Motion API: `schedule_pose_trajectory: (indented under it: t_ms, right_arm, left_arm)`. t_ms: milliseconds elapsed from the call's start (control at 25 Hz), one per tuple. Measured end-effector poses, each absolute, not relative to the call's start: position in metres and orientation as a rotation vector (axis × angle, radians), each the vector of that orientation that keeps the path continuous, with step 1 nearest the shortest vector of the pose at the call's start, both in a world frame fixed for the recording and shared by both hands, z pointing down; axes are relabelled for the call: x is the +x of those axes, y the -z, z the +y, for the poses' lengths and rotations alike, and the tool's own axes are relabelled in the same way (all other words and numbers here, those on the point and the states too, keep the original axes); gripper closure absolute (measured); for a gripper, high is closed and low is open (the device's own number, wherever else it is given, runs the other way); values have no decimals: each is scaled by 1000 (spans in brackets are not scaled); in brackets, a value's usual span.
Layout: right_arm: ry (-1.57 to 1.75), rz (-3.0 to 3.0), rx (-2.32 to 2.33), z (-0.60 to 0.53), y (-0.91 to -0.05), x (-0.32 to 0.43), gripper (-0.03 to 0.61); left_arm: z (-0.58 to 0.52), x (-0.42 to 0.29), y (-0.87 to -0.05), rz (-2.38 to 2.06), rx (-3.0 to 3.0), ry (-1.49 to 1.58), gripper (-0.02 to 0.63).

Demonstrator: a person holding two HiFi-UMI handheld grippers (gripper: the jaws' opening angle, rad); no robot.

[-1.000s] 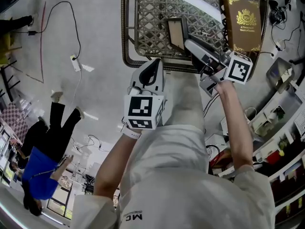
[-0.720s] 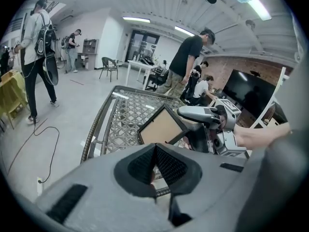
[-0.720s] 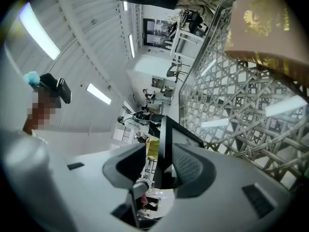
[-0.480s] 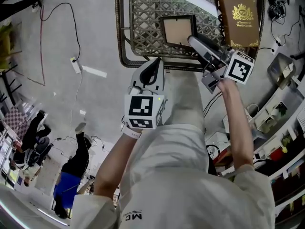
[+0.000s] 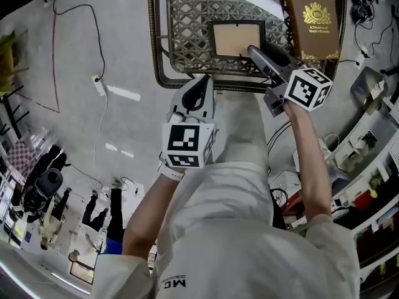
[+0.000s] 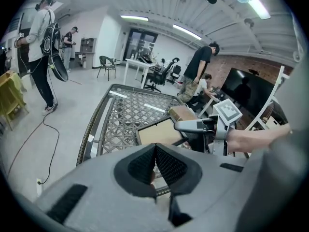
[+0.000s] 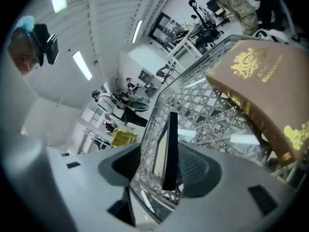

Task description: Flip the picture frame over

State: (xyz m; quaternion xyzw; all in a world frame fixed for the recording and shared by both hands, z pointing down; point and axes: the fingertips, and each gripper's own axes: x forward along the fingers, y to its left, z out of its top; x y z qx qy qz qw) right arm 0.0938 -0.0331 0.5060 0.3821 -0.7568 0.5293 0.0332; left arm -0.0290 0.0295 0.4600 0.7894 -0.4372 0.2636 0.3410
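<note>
Opening right tool (image 5: 252, 50) astride part-hidden frame (image 5: 234, 39)

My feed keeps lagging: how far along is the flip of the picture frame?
Looks nearly done: the picture frame lies flat on the lattice table, tan panel up, though I cannot tell which face that is. In hand: the right gripper is opening its jaws, the frame's edge between them. Still to do: draw that gripper clear. The left gripper is shut and empty.

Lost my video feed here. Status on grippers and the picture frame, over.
Left gripper shut, empty, near table edge. Right gripper opening, picture frame edge between jaws. Frame lying on table. Book beside it, nothing blocking.
</note>
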Motion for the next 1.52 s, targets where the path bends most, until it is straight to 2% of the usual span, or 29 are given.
schedule_pose_trajectory:
  t_ms: [480, 720, 1040, 1320, 1520]
  right_arm:
    - [-1378, -2086, 1327, -29, -549, 114, 328]
    - [-1208, -2073, 1340, -30, -544, 115, 328]
    - [-980, -2136, 1281, -34, -491, 99, 328]
    - [-752, -2223, 1237, -42, -411, 76, 336]
    - [-758, -2311, 1271, -43, -351, 58, 380]
  left_arm:
    - [31, -39, -463, -1160, 2021, -679, 594]
    - [35, -58, -461, -1173, 2022, -704, 594]
    - [41, -75, -438, -1172, 2049, -703, 594]
    - [34, -80, -387, -1204, 2113, -626, 594]
    - [29, -80, -352, -1232, 2140, -558, 594]
